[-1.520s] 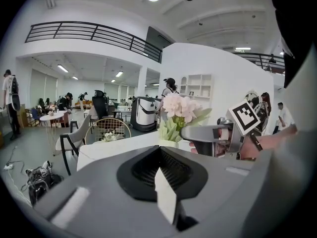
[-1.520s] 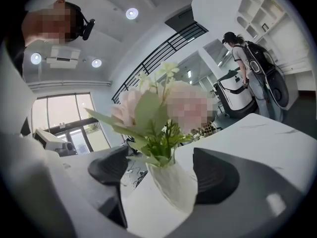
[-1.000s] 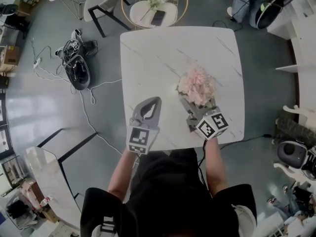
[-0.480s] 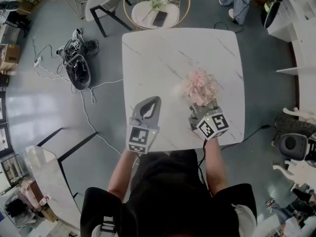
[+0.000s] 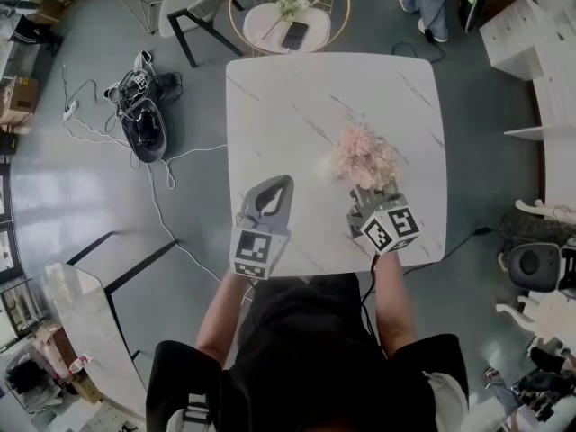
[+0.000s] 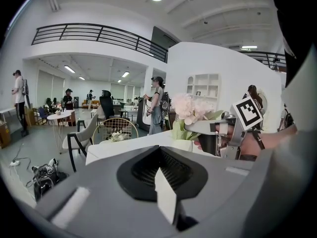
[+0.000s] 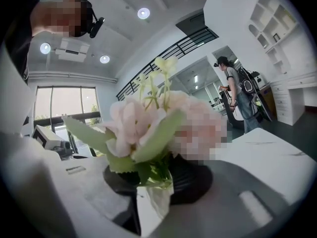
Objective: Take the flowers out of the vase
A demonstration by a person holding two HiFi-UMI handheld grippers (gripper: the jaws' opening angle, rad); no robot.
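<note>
A bunch of pale pink flowers (image 5: pixel 364 154) with green leaves stands on the white marble table (image 5: pixel 297 88), right of centre. In the left gripper view the blooms (image 6: pixel 190 108) rise from a white vase (image 6: pixel 184 145). My right gripper (image 5: pixel 363 194) reaches in under the blooms from the near side. Its jaws are closing, and the green stems (image 7: pixel 156 175) sit pinched between the pads of my right gripper (image 7: pixel 158 185). My left gripper (image 5: pixel 281 183) hovers over the table left of the flowers, apart from them. In its own view the left gripper (image 6: pixel 159 157) is shut, with nothing held.
Beyond the table's far edge stand a round gold-rimmed side table (image 5: pixel 283 16) and a chair (image 5: pixel 184 12). Cables and bags (image 5: pixel 139 115) lie on the floor at the left. White shelving (image 5: pixel 540 52) runs along the right. People stand in the background (image 6: pixel 157 103).
The right gripper's jaws have drawn together under the flowers, from wide apart to narrow around the stems. The left gripper has kept still.
</note>
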